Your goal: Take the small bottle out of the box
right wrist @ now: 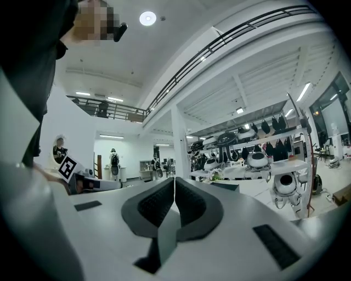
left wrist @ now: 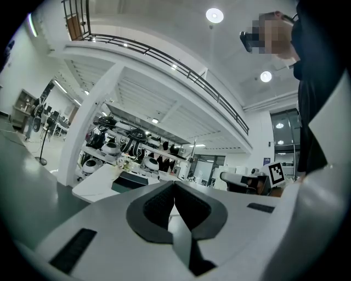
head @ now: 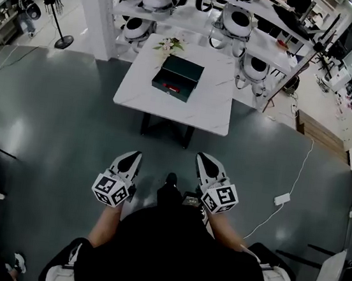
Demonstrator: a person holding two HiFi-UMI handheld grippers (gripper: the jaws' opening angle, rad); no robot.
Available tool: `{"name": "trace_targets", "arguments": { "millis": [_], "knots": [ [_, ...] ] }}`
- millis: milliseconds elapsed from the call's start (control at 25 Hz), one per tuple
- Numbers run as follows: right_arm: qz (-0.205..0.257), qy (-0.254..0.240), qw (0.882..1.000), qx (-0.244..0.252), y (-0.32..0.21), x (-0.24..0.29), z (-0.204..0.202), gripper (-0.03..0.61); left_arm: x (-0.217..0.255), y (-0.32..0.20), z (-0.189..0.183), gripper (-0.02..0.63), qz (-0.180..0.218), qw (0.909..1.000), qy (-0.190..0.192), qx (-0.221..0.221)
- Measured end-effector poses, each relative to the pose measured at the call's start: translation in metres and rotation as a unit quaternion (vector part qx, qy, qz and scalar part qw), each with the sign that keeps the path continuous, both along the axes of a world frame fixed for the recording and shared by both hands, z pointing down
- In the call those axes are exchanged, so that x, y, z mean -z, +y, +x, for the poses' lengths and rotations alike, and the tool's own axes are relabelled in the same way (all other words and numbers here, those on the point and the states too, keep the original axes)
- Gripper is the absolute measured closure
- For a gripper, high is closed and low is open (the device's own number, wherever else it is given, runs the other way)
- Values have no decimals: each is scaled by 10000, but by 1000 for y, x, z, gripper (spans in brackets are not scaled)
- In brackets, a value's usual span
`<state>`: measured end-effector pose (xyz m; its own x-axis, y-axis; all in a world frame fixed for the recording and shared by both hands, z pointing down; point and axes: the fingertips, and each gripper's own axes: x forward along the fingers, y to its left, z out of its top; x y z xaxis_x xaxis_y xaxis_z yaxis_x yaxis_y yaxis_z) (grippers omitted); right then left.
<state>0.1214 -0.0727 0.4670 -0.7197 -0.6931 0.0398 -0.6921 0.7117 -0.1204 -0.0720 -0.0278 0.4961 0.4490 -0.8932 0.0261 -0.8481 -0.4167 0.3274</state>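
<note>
A dark green box (head: 178,78) with its lid down lies on a white table (head: 212,106) some way ahead of me; the small bottle is not visible. My left gripper (head: 137,155) and right gripper (head: 201,156) hang low in front of my body, well short of the table, both shut with nothing between their pads. In the left gripper view the box (left wrist: 130,180) shows small on the table (left wrist: 93,185) beyond the shut left gripper (left wrist: 174,184). The right gripper view has the shut right gripper (right wrist: 174,180) and the box (right wrist: 230,186) far off.
Grey floor lies between me and the table. Behind it stand shelves (head: 268,27) with white robot heads, and a small flower bunch (head: 168,44) sits at the table's far edge. A floor stand (head: 63,41) is at left, a cable and power strip (head: 282,199) at right.
</note>
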Motion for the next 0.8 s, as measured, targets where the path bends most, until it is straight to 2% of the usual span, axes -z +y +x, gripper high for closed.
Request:
{"name": "trace_targets", "arguments": {
  "millis": [400,800],
  "knots": [
    [19,-156,9998,-73,-122,-11,9,545,14,-126,3,598,152,9996,-249,-12],
    [-27,-156,9993,348,-246,-5,-2,545,42,-237,-1,598,270,9976,-587,250]
  ]
}}
